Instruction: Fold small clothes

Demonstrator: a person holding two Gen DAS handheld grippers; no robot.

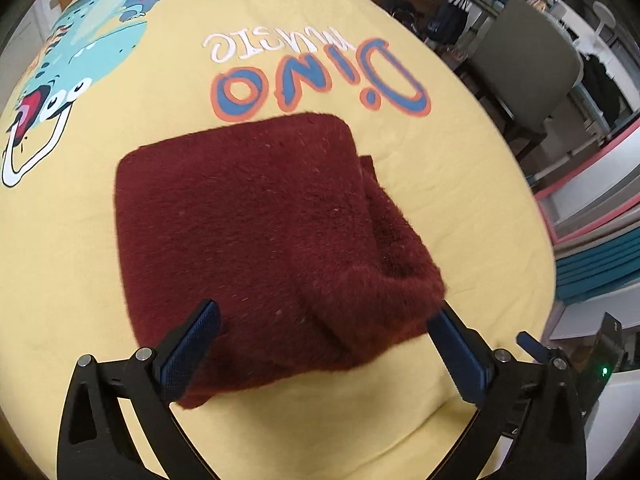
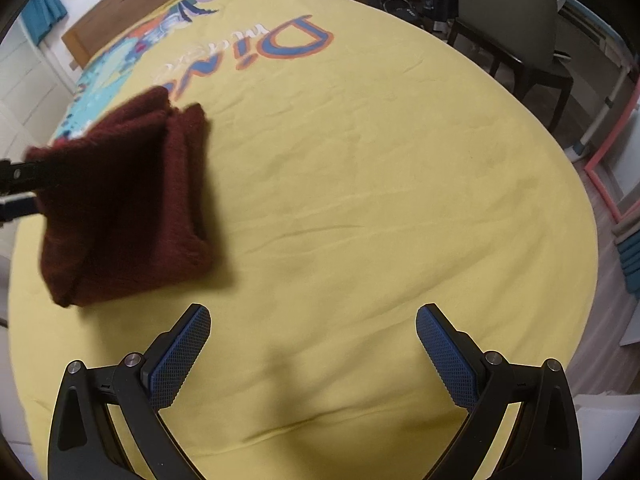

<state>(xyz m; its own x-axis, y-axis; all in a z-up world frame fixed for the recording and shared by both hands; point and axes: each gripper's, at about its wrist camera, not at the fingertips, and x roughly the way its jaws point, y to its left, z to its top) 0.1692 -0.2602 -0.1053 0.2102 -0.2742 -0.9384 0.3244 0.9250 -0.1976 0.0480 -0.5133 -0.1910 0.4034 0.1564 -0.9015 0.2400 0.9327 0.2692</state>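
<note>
Yellow bedsheet (image 2: 380, 200) with dinosaur print (image 1: 80, 40); wooden headboard (image 2: 132, 4); grey-backed chair (image 2: 516, 24) on dark legs; wood-look floor (image 2: 600, 280); stacked teal panels (image 1: 592, 264); teal curtain (image 2: 44, 8).

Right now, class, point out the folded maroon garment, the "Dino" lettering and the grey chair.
folded maroon garment (image 1: 256, 216), left wrist view, middle of its top layer
"Dino" lettering (image 1: 320, 84), left wrist view, centre of the word
grey chair (image 2: 508, 12), right wrist view, its backrest

The yellow bedsheet (image 1: 100, 260) carries a big blue-and-orange word "Dino" (image 1: 320, 84), seen upside down, and beside it a smaller white word (image 1: 276, 46), apparently "music".
</note>
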